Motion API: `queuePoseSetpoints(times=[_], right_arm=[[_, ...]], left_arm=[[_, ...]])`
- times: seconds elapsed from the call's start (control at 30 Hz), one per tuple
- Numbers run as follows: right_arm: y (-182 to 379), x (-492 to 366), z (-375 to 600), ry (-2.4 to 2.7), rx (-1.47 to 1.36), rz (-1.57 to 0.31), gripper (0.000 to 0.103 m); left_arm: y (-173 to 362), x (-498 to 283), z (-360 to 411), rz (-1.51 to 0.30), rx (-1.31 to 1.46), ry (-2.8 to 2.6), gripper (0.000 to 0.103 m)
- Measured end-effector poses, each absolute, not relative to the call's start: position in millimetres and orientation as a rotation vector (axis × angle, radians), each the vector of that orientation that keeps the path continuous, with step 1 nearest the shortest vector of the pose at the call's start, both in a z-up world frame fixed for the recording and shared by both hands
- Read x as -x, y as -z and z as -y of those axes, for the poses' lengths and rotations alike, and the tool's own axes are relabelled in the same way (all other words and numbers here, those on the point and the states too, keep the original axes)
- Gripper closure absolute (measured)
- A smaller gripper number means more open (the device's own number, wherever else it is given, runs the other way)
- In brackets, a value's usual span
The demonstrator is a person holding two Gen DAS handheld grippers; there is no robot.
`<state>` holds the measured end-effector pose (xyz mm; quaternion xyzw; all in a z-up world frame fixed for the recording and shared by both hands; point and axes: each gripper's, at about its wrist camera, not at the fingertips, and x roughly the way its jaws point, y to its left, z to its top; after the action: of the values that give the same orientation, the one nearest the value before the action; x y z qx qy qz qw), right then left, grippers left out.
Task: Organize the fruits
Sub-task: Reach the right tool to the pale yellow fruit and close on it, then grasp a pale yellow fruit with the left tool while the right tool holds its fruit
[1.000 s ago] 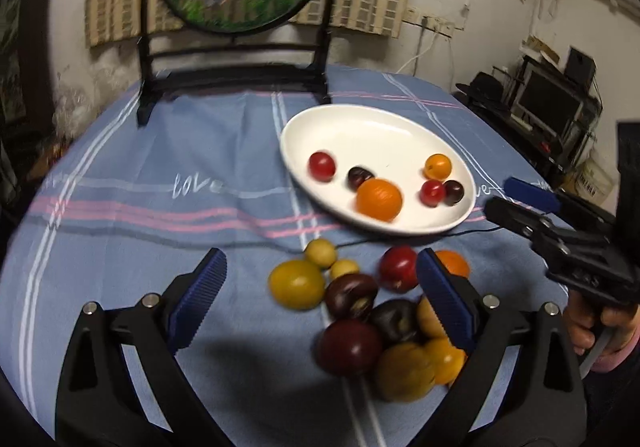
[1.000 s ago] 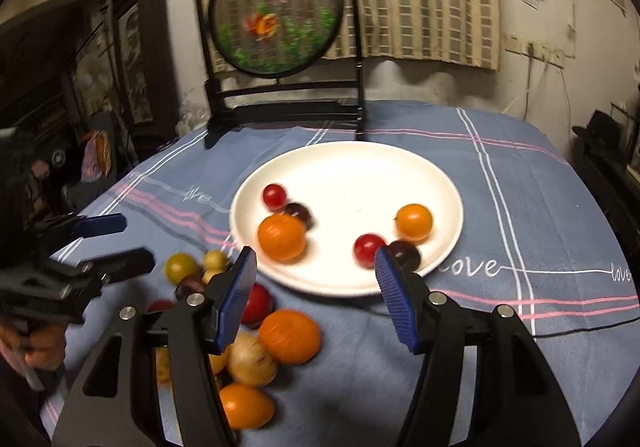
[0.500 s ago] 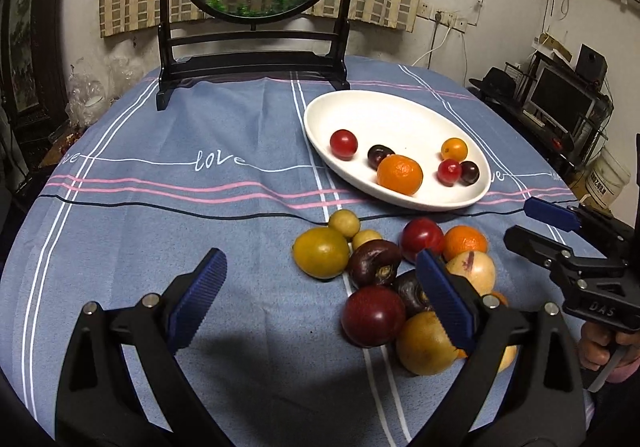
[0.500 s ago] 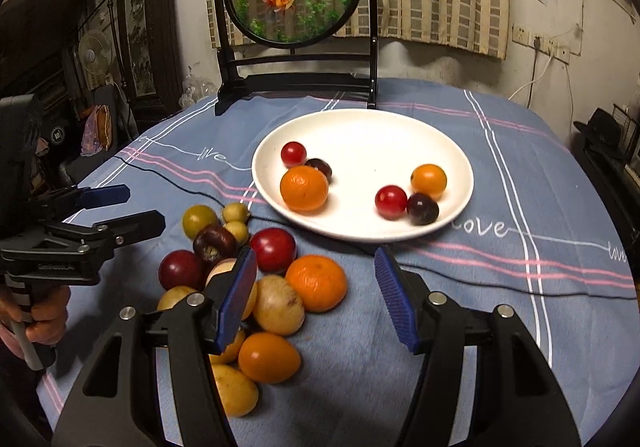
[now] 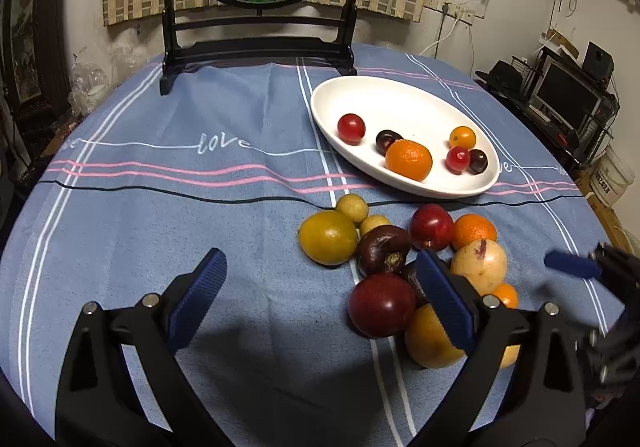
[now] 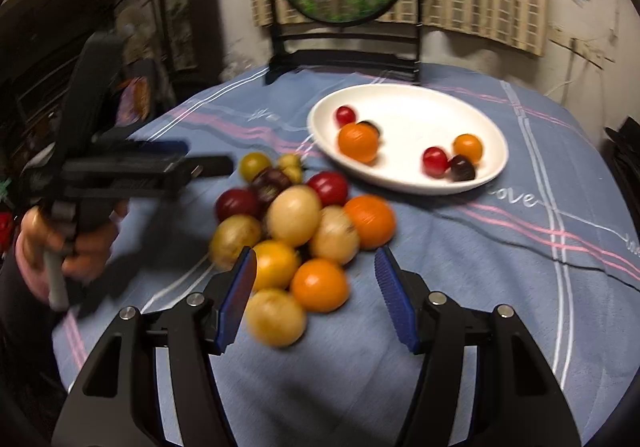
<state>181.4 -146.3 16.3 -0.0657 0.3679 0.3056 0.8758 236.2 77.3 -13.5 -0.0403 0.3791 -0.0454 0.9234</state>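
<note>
Right wrist view catches what the left's misses: a hand gripping the left gripper beside the fruit pile; right gripper jaws open, nearest orange fruit just ahead between them, untouched; left gripper's jaws open, empty, pile off right; white plate beyond pile.

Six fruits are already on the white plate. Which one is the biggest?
The orange mandarin near the plate's front edge. It dwarfs the other five, and a dark plum touches its far side.
</note>
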Motion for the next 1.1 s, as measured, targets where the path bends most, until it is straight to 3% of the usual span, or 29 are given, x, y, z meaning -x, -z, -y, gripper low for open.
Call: queuePoseSetpoints(times=[0.27, 0.47, 0.7, 0.97, 1.1], right_arm=[[7.7, -176.1, 142.0, -0.68, 0.104, -0.916, 0.041], [11.0, -173.3, 136.4, -0.724, 0.104, -0.943, 0.056], [16.8, -176.6, 134.3, -0.719, 0.102, -0.967, 0.064], [-1.8, -187.2, 170.8, -0.762, -0.12, -0.924, 0.064], [-5.9, -192.1, 188.8, -0.716, -0.189, -0.901, 0.064]], left_arm=[[12.2, -234.2, -75.6, -0.767, 0.066, 0.083, 0.006], [9.6, -232.3, -75.5, -0.752, 0.061, 0.083, 0.006], [6.0, -227.2, -73.7, -0.729, 0.044, 0.089, 0.006], [6.3, -194.0, -48.3, -0.691, -0.151, 0.3, 0.006], [18.5, -175.2, -20.3, -0.678, -0.297, 0.418, 0.011]])
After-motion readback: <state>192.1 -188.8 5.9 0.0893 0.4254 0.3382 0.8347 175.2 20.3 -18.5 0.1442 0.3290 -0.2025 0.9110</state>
